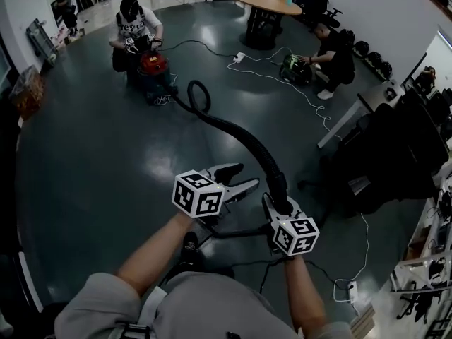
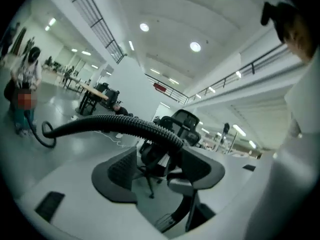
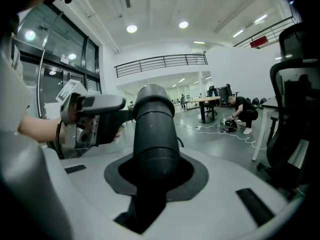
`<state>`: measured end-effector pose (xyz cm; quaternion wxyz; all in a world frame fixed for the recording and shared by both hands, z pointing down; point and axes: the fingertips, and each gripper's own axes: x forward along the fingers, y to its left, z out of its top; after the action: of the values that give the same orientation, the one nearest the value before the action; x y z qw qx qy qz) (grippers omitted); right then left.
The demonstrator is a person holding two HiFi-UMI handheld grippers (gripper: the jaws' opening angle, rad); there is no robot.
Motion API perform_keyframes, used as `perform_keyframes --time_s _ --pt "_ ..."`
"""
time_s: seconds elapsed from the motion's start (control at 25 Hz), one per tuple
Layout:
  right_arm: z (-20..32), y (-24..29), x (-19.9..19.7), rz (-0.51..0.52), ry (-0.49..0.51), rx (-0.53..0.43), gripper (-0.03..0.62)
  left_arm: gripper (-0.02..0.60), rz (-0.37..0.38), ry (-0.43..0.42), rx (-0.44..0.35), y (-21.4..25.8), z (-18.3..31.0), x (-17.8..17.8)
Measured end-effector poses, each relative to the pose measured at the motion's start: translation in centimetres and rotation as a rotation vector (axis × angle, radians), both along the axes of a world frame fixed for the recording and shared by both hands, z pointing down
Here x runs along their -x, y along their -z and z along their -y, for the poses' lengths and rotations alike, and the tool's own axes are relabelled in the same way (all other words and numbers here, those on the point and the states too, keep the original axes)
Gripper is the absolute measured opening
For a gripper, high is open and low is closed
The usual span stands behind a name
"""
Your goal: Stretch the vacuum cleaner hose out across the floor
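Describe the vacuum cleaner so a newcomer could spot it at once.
From the round wooden table, look left to the crouching person. The vacuum cleaner before them is red, unlike the green machine nearby, and the black hose leads to it.

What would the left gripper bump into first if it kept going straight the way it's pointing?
Most likely the ribbed hose, crossing just past the open jaws of the left gripper; an office chair stands farther behind, though depth is unclear.
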<state>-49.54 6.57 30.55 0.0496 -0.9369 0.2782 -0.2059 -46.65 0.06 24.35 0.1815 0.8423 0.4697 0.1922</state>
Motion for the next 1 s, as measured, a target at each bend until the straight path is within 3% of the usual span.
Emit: perform_keyframes --time_s 0.08,0.16,0.36,0.6,1.0 --pt "-1.2 -0.3 1.5 0.013 -0.015 -0.021 0.094 0.272 0.086 -0.012 0.098 0.8 -3.0 -0.2" --pt "-2.2 -0.9 2.6 0.033 -0.040 -0.034 0.094 0.281 0.145 -0.029 0.131 0.8 -5.4 -0.2" --pt "-3.3 -2.0 4.6 0.049 -0.152 -0.015 0.094 0.281 0.190 -0.070 0.084 -0.7 -7.7 0.9" --pt "-5.0 -2.3 6.2 0.052 -0.268 -0.014 0.094 0.282 0.196 -0.202 0.050 -1.0 -11.2 1.9" --pt "-8.1 -3.5 7.1 0.125 -0.571 -0.237 0.094 0.288 0.211 -0.506 -0.029 -2.9 -18.9 3.1"
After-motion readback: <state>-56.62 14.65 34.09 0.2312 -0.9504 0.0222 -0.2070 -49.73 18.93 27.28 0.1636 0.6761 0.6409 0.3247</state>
